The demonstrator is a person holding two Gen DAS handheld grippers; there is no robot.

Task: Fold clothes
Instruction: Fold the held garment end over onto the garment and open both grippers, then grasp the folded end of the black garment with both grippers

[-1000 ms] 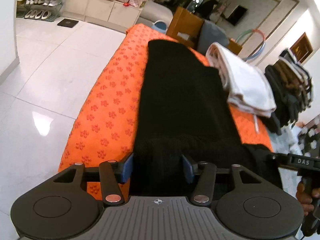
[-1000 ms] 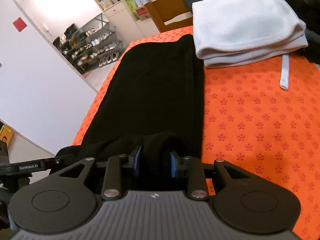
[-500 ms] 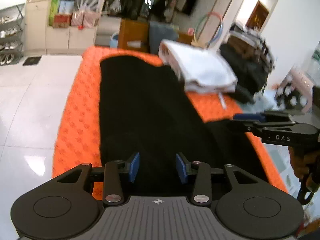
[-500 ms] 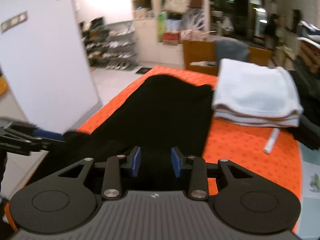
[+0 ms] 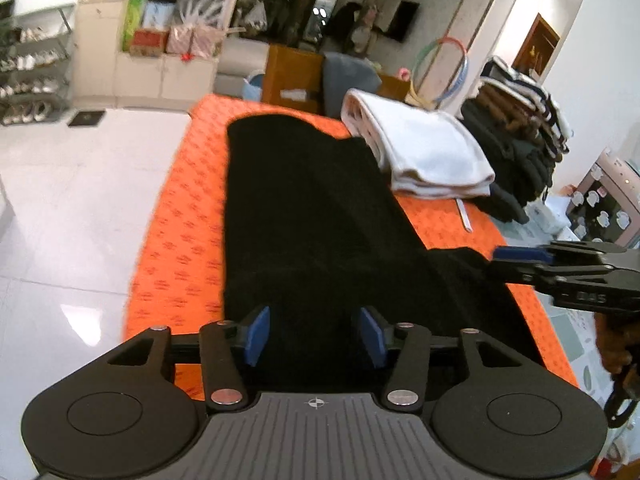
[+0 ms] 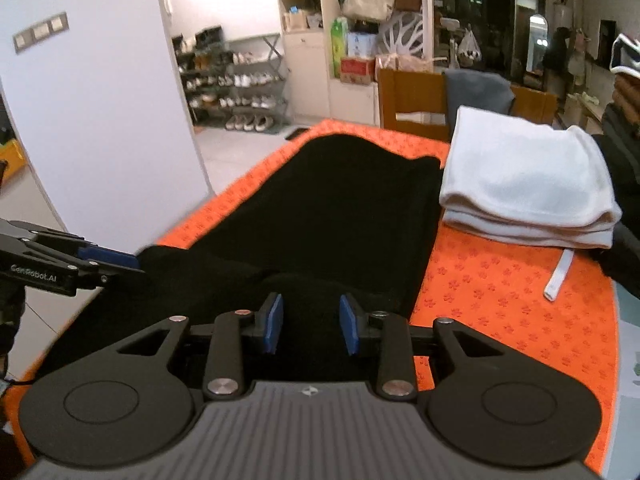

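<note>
We saw the black garment stretched lengthwise on the orange mat, beside the folded white towel. The left gripper had just widened, its near hem between half-open jaws; whether either gripper pinched cloth we couldn't tell, the right gripper narrower.

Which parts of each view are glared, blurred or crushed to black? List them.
Left wrist view: bright glare on the floor tiles, black garment crushed to featureless black, fisheye-bowed edges. Right wrist view: garment's near-left edge smeared, background shoe shelves soft.
</note>
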